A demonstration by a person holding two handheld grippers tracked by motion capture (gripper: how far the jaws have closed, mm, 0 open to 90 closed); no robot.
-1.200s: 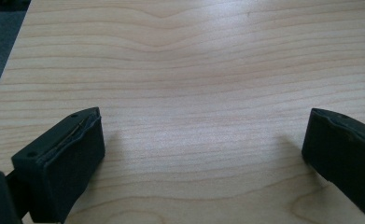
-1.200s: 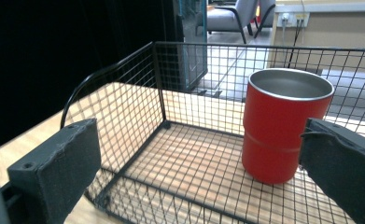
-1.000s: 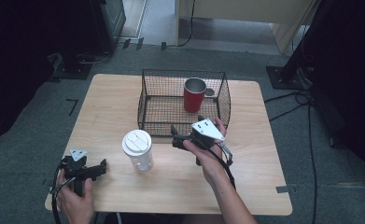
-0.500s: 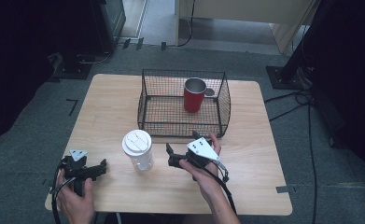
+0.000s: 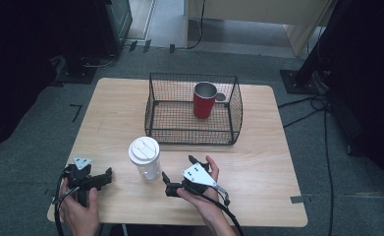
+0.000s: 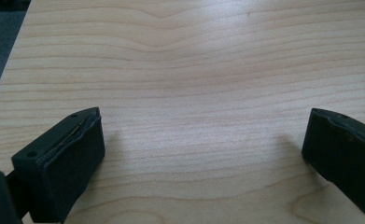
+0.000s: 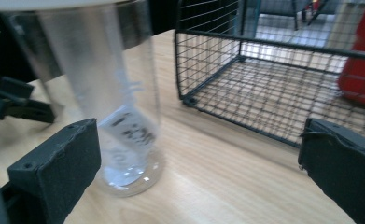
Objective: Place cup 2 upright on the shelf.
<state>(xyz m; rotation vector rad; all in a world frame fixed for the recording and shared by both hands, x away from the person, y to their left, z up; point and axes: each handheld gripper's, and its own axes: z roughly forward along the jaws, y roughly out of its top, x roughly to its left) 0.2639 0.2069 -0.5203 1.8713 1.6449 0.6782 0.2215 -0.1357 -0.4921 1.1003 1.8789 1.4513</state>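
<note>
A clear plastic cup with a white lid stands upright on the wooden table, in front of a black wire basket. A red cup with a metal rim stands inside the basket at its back right. My right gripper is open just right of the clear cup and points left at it. In the right gripper view the clear cup rises near the left jaw of my right gripper, not between the jaws. My left gripper rests open near the front left corner, and my left gripper has bare wood between its jaws.
The basket and the red cup lie beyond my right gripper's jaws. Dark floor with cables surrounds the table. The table's front edge is close under both hands.
My right gripper has come back from the basket's front toward the person and slightly left, ending beside the clear cup. The left gripper has stayed put.
</note>
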